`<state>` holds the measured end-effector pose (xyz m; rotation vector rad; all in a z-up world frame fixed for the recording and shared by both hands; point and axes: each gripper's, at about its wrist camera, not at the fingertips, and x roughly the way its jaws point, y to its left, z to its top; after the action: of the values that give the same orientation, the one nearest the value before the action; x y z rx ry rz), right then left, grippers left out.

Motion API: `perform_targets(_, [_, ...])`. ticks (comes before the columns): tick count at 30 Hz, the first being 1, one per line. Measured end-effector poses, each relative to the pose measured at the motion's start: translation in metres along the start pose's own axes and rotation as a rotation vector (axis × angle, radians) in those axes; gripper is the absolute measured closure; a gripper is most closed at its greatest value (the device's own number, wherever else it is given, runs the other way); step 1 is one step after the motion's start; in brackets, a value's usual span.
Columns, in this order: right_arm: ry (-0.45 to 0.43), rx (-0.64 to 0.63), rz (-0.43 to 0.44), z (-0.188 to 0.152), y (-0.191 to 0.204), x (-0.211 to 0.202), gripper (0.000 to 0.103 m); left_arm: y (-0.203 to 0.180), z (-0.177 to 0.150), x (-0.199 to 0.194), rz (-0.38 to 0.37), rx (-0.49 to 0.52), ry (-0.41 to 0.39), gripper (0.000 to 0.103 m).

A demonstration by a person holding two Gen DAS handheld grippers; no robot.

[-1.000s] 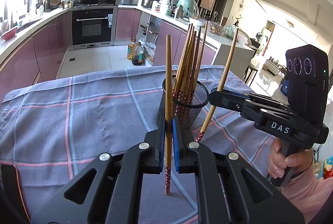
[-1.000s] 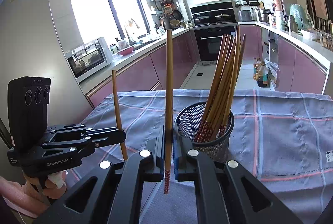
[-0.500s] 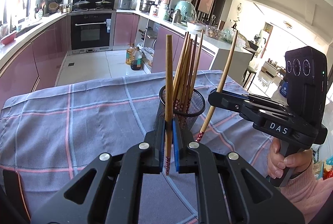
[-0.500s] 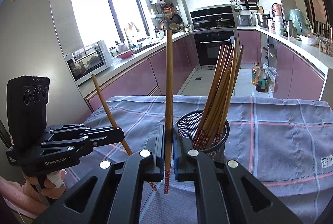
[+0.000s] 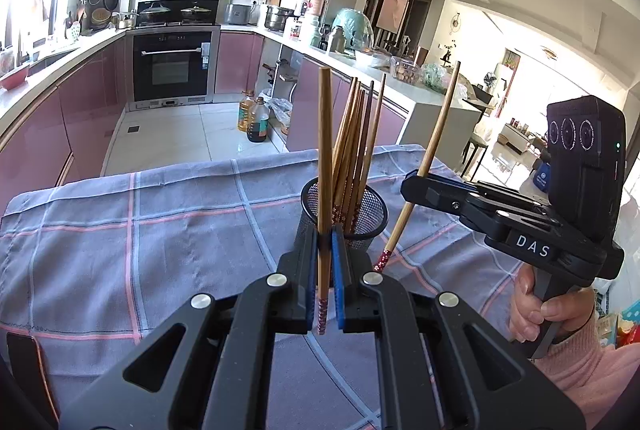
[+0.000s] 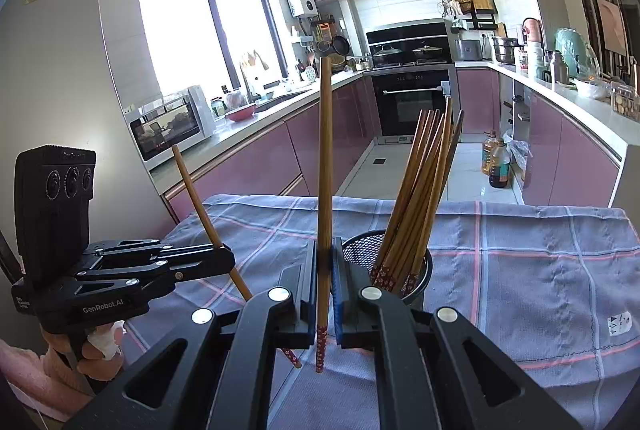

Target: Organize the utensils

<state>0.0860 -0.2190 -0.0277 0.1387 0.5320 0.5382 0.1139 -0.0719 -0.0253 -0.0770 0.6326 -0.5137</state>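
While jaws stay clamped, left chopstick (image 5: 325,166) tilted; holder (image 5: 370,208) receded.

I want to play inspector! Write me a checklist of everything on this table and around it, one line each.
Surface: table under a grey checked tablecloth; bare apart from the holder.
Job's things: black mesh holder stands upright with a bunch of wooden chopsticks leaning inside; two more chopsticks are outside it, one in each gripper.
Clutter: nothing seen on the cloth.
Grippers: left gripper shut on a chopstick held upright; right gripper shut on a second chopstick, also upright in its own view.
Cables: nothing seen.
Surroundings: kitchen with pink cabinets, a built-in oven, oil bottles on the floor, a bright window.
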Motion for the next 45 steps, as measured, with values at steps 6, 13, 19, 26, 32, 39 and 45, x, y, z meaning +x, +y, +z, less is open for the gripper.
perform_targets(6, [-0.013, -0.006, 0.001, 0.004, 0.001, -0.001, 0.097, -0.001, 0.003, -0.004, -0.004, 0.005, -0.010, 0.095])
perform_targets(13, [-0.019, -0.010, 0.002, 0.007, 0.000, 0.000, 0.097, -0.003, 0.005, -0.006, -0.007, 0.016, -0.021, 0.095])
perform_targets(19, [-0.021, -0.012, 0.002, 0.007, 0.000, -0.001, 0.097, -0.005, 0.008, -0.007, -0.009, 0.024, -0.026, 0.095])
perform_targets(26, [-0.029, -0.017, 0.004, 0.011, -0.001, -0.002, 0.097, -0.006, 0.012, -0.010, -0.010, 0.036, -0.035, 0.095])
perform_targets(32, [-0.036, -0.020, 0.008, 0.014, 0.001, -0.003, 0.097, -0.011, 0.017, -0.014, -0.012, 0.046, -0.047, 0.095])
perform_targets(39, [-0.046, -0.021, 0.009, 0.018, -0.002, -0.004, 0.097, -0.013, 0.023, -0.017, -0.015, 0.051, -0.060, 0.095])
perform_targets(45, [-0.061, -0.027, 0.007, 0.023, -0.003, -0.007, 0.097, -0.018, 0.029, -0.021, -0.018, 0.062, -0.074, 0.095])
